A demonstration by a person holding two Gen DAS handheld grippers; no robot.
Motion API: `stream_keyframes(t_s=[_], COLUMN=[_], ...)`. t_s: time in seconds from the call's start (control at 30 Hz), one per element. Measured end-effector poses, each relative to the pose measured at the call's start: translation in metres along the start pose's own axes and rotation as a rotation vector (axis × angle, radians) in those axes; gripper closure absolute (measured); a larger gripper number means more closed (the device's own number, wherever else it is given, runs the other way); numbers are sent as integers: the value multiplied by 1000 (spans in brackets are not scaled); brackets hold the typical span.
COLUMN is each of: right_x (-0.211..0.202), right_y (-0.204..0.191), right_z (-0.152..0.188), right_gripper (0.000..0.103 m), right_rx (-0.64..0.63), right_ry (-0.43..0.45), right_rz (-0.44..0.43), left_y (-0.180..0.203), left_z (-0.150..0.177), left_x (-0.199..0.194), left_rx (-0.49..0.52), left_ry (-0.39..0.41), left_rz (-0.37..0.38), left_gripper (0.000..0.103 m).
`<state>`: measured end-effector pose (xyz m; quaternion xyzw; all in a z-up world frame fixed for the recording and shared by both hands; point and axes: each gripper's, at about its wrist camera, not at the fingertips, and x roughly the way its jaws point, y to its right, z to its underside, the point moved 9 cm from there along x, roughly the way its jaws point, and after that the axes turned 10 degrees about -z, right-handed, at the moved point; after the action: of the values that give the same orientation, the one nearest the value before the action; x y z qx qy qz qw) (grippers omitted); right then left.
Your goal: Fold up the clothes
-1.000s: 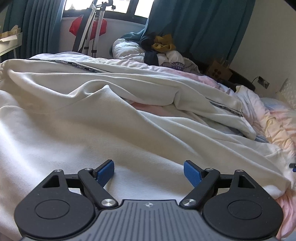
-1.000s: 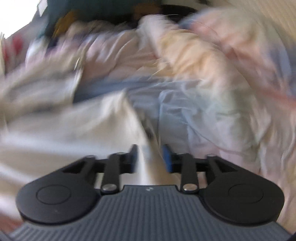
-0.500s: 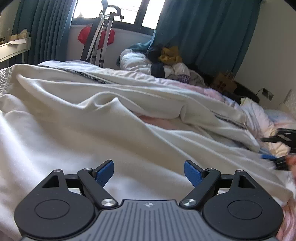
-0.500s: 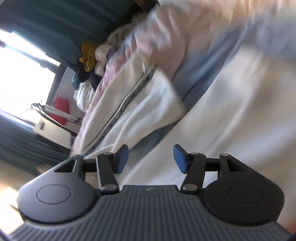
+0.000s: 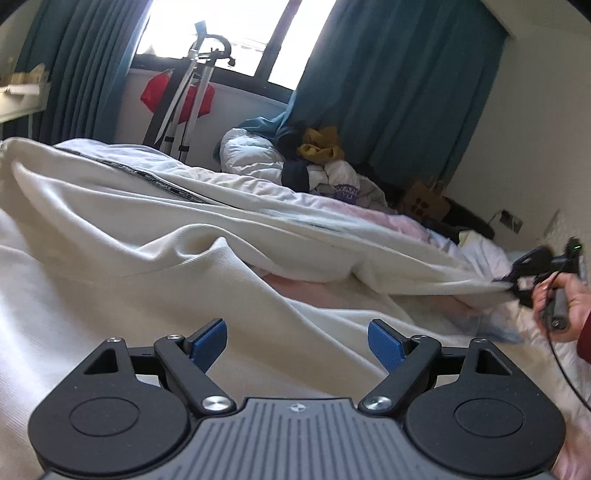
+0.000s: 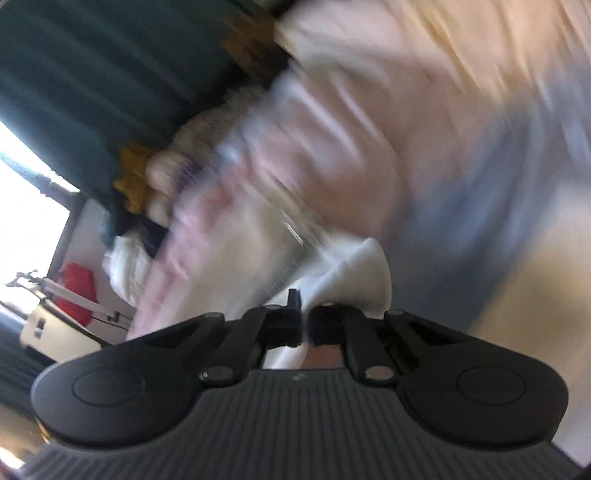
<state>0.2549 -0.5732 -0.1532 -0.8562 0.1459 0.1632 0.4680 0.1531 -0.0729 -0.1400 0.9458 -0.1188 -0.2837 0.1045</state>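
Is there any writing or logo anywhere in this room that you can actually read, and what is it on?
Nothing reads for certain.
Black tape along the cream garment: repeated white lettering, too small to read.
Purple patch on the clothes pile: pale letters, too blurred.
Cardboard box: dark marks, not legible.
The right wrist view is wholly blurred.

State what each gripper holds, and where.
Left gripper: open, holding nothing. Right gripper: shut on the cream garment, at its edge.

Daylight from window (image 5: 207, 33), glare; right wrist view motion-blurred; fisheye-bent edges.
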Motion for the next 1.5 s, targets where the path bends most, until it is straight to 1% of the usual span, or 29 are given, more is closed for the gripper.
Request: stream_keyframes(t_s=[0.07, 0.1, 0.13, 0.2, 0.27, 0.37, 0.4, 0.43, 0.5, 0.57, 0.67, 0.73, 0.83, 0.93, 0.97, 1.0, 1.07, 1.13, 1.2, 1.27, 1.33, 1.37, 1.4, 1.43, 1.5], right_x=[-15, -21, -28, -40, -42, -43, -42, -42, -45, -44, -49, -57, -78, -104, -116, -127, -152, -174, -197, -213, -226, -233, -236, -235, -231], right_y=[-18, -21, -18, 3, 42, 110, 127, 137, 136, 128, 119, 114, 113, 108, 107, 106, 103, 97, 92, 95, 103, 107, 118, 131, 156], right_z=[-29, -40, -48, -51, -45, -20, -10, -5, -2, -8, -11, -9, 2, 17, 23, 29, 41, 49, 52, 55, 58, 60, 65, 70, 79], right_gripper=[97, 97, 97, 97, 97, 97, 97, 97, 97, 97, 93, 93, 91, 82, 75, 71, 69, 69, 69, 68, 61, 53, 49, 48, 48], right_rx=[-36, -54, -73, -89, -84, -31, -12, 3, -5, -26, -57, -70, -59, -12, 21, 56, 106, 128, 167, 194, 197, 199, 222, 259, 361], right_ry=[65, 88, 112, 139, 113, 23, -13, -32, -13, 1, -7, -11, -26, -6, 14, 37, 84, 125, 184, 238, 286, 310, 319, 305, 258], right_rz=[-44, -48, -42, 15, 108, 231, 253, 254, 219, 200, 197, 197, 212, 194, 194, 196, 235, 259, 272, 289, 327, 346, 370, 394, 409], left_y=[-3, -4, -5, -4, -1, 3, 3, 3, 3, 4, 2, -2, -6, -4, -3, -2, 1, 1, -1, -5, -9, -11, -14, -18, -30], left_z=[-3, -4, -5, -5, -6, -5, -5, -4, -3, -2, -2, -2, -1, -1, -1, -2, -1, -1, 1, 4, 7, 8, 8, 8, 6], left_x=[-1, -1, -2, -4, -6, -8, -7, -6, -4, -2, 2, 3, 2, -4, -6, -8, -14, -21, -27, -33, -39, -42, -47, -52, -64], left_rx=[-32, -40, -44, -41, -27, -3, -2, -1, 1, 4, -6, -16, -33, -34, -33, -33, -24, -30, -45, -57, -77, -86, -96, -106, -139], left_ry=[-6, -6, -5, -6, -1, 2, -1, -3, -8, -14, -29, -39, -49, -45, -43, -42, -34, -31, -39, -49, -70, -79, -83, -87, -101], left_rz=[6, 4, 0, -1, -2, -1, -4, -6, -11, -15, -26, -34, -33, -25, -22, -19, -15, -8, -3, -19, -22, -19, -21, -30, -54], left_gripper=[18, 18, 18, 18, 18, 18, 18, 17, 17, 17, 17, 17, 17, 17, 17, 17, 17, 17, 17, 17, 17, 17, 17, 17, 17])
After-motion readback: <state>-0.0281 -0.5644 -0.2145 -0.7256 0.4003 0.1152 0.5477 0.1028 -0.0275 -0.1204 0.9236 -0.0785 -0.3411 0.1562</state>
